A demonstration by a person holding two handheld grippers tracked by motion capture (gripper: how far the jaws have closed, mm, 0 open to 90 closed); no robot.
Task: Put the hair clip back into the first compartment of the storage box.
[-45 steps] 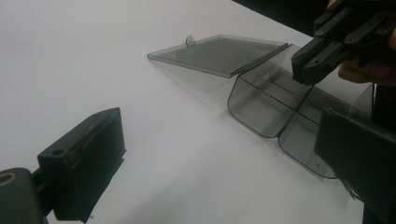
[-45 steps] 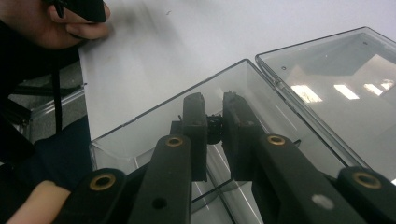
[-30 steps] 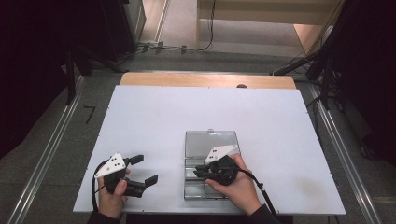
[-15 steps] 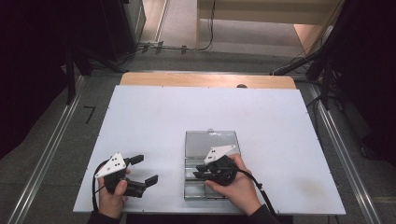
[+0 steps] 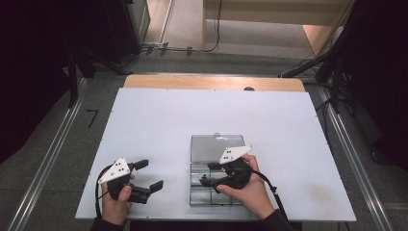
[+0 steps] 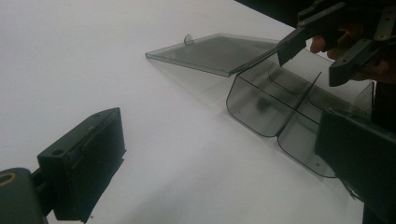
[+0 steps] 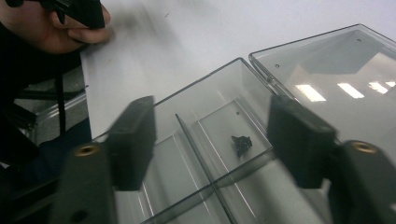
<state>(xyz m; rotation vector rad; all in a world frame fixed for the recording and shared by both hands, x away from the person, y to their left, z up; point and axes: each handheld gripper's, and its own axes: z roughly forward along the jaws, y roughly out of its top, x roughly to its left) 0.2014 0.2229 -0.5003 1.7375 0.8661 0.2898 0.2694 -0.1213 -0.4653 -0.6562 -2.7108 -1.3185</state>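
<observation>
A clear plastic box (image 5: pixel 196 198) with cross dividers stands near the table's front edge, its lid (image 5: pixel 214 148) folded back flat on the table. My right gripper (image 5: pixel 207 174) hovers over the box. Its jaws have just been opening and stand open with nothing between them (image 7: pixel 215 140). Below them a small black piece (image 7: pixel 242 143) lies on the floor of a compartment beside the lid (image 7: pixel 345 79). My left gripper (image 5: pixel 151 174) rests open and holding nothing on the table left of the box (image 6: pixel 261 102).
The white table top (image 5: pixel 192 115) stretches bare beyond the lid and to both sides. A wooden strip (image 5: pixel 211 83) runs along its far edge. Metal rails and dark floor flank the table.
The right gripper's jaws have spread apart over the box. Both hands have stayed where they were, and the left gripper looks the same.
</observation>
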